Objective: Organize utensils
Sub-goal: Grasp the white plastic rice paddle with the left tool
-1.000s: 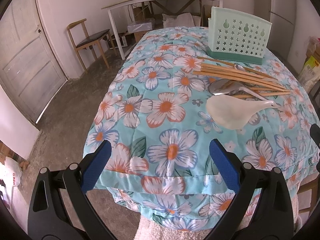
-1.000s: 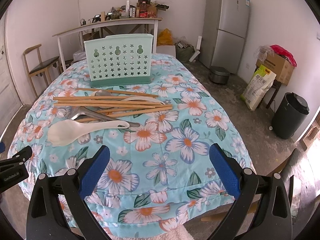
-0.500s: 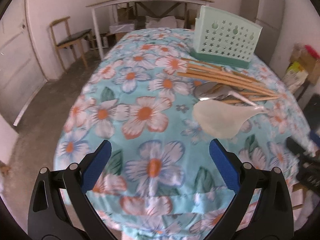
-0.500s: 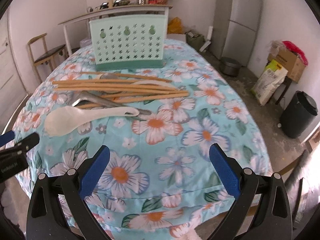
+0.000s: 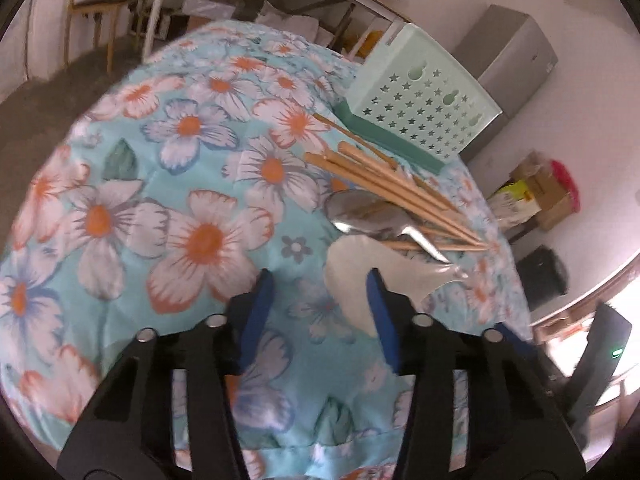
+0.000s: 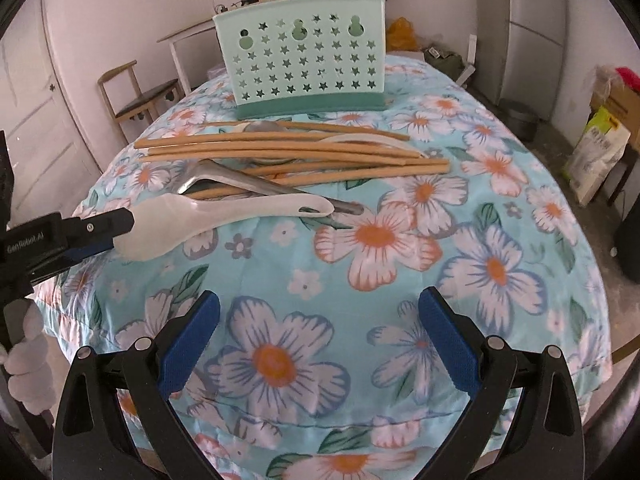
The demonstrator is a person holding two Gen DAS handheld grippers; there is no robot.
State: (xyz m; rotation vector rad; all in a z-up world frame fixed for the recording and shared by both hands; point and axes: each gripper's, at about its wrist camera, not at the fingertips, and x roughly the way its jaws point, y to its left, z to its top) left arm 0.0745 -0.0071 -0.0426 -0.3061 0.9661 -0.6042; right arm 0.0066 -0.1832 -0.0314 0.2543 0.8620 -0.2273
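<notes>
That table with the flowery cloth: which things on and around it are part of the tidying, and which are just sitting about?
Part of the job:
- wooden chopsticks
- metal spoon
- white spoon
- mint-green holder
- left gripper, closing in at the white spoon's bowl
- right gripper, open

Just lying about:
- wooden chair
- fridge
- black bin
- cardboard box

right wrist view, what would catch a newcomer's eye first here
The bright floral cloth covering the table grabs attention first, then the mint green star-punched utensil holder standing upright at its far side. In front of it lie wooden chopsticks, with a white spoon whose bowl the left gripper has reached.
</notes>
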